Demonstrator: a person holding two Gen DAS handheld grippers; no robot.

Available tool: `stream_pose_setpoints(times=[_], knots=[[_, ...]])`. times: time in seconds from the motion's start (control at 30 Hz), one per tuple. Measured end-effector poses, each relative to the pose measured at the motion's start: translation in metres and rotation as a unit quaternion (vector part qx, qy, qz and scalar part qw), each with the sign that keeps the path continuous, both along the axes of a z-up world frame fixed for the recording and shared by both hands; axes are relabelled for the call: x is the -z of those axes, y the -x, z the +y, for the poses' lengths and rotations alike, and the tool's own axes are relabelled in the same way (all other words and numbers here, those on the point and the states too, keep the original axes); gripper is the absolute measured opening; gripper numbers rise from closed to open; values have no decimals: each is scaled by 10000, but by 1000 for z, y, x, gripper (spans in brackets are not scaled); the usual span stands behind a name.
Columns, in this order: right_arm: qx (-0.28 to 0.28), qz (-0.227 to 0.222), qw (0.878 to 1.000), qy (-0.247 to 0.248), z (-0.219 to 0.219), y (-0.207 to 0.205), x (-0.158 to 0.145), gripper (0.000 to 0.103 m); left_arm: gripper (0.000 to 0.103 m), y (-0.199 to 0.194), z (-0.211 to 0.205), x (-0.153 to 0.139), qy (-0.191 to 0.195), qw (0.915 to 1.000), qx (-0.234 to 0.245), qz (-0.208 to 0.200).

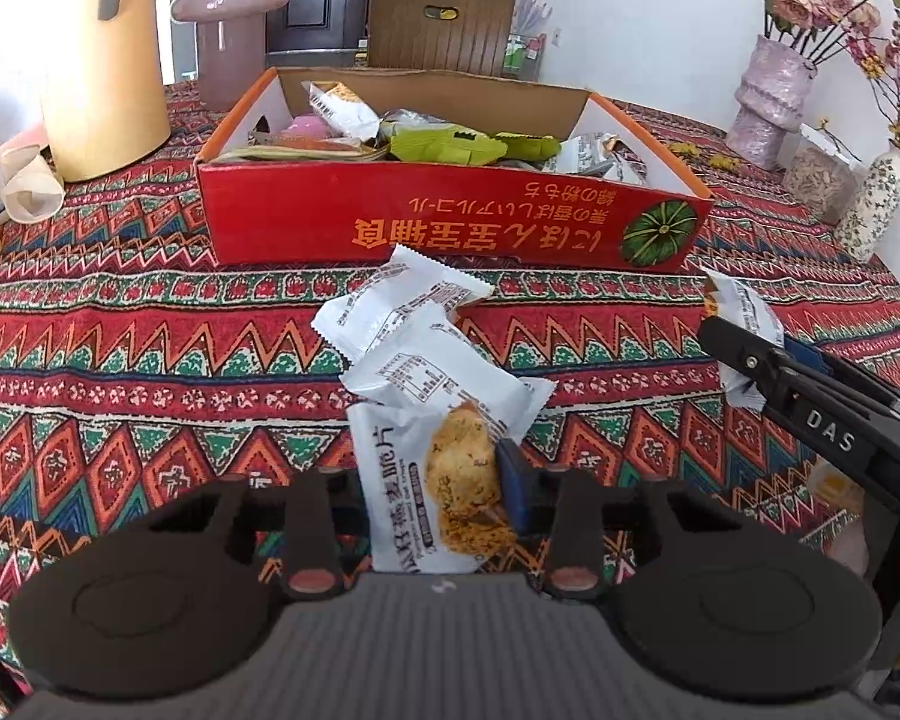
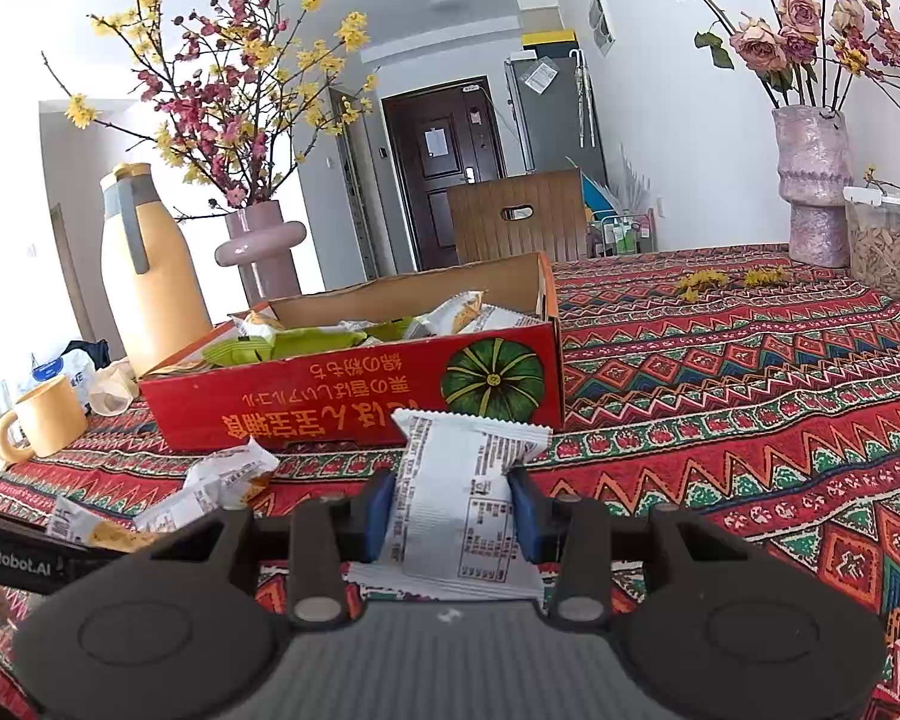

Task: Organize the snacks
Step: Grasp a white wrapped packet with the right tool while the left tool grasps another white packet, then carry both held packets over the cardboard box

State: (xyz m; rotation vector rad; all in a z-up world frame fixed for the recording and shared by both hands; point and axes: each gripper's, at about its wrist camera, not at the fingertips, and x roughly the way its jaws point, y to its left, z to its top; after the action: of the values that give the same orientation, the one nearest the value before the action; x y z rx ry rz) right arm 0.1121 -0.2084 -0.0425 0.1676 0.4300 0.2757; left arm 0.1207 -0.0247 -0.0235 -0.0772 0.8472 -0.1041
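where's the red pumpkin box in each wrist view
Left wrist: the red pumpkin box sits upper centre, beyond the loose white snack packets.
Right wrist: the box is centre-left, behind the packet in the gripper.
Shared landmark: the yellow jug, left of the box in both.

I'm seeing woven cloth with a matt, patterned weave over the surface [image 1: 120, 324], and a cardboard box [image 1: 450, 222] printed glossy red outside, raw brown inside. The snack packets [image 1: 402, 306] are crinkly white plastic film with a slight sheen. My left tongs [image 1: 444, 480] and right tongs [image 2: 453, 510] are matt black plastic with smooth blue pads [image 2: 525, 513].
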Motion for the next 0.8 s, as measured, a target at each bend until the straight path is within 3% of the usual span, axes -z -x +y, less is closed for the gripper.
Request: stream_pose_setpoints(times=[0.13,0.37,0.8], knots=[[-1,1,10000,1,0,0,0,40,33,5,3,-3,-17,10000,-2,-50],[0,3,10000,5,0,0,0,40,14,7,8,-6,-8,9999,32,-127],[78,-50,9997,239,5,3,0,40,13,9,16,-22,17,9988,-15,-495]])
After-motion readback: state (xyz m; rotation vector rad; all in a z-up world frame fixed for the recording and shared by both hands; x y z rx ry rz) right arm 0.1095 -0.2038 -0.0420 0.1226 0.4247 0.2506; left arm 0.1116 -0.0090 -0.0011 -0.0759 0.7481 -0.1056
